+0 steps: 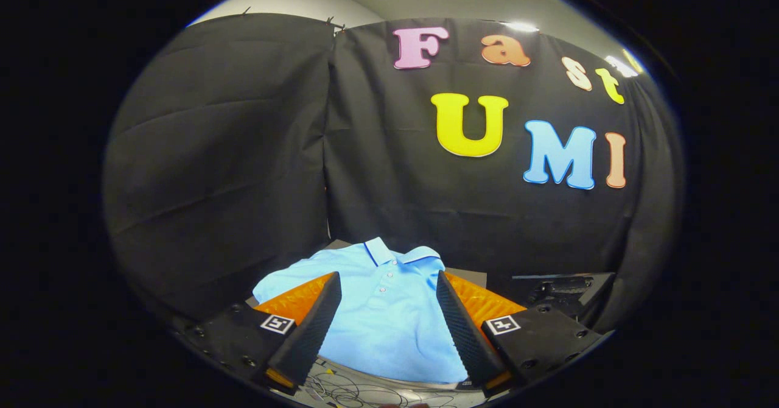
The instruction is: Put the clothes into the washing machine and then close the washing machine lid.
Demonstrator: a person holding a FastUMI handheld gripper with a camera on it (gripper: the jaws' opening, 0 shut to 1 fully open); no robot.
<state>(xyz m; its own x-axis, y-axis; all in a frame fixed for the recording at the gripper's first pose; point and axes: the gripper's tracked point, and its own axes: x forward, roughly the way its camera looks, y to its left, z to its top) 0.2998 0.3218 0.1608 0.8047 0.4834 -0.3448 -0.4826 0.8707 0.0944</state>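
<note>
Your gripper (386, 286) is spread wide, fingers apart and pressing on nothing, hanging above the light blue short-sleeved polo shirt (389, 316) with a dark-trimmed collar. The shirt lies flat, collar pointing away from you, buttoned placket running down between the fingers; one sleeve spreads out past the left finger. It rests on a grey table surface (468, 274), and its near hem sits close to the table's front edge, below which a tangle of thin cables (359, 393) shows. Beyond the right finger, a dark boxy object (560, 286) sits against the black cloth booth wall (243, 152); whether that is the washing machine or its lid, you cannot tell, so no container or contents can be confirmed. The task looks unstarted: shirt ungrabbed. Risks from here: a flat pinch on spread fabric may catch only the top layer and slip, so a bunched fold gives a safer grip. A loose sleeve or hem dragging off the front edge could snag the cables. Trailing cloth could also block the lid from closing.
</note>
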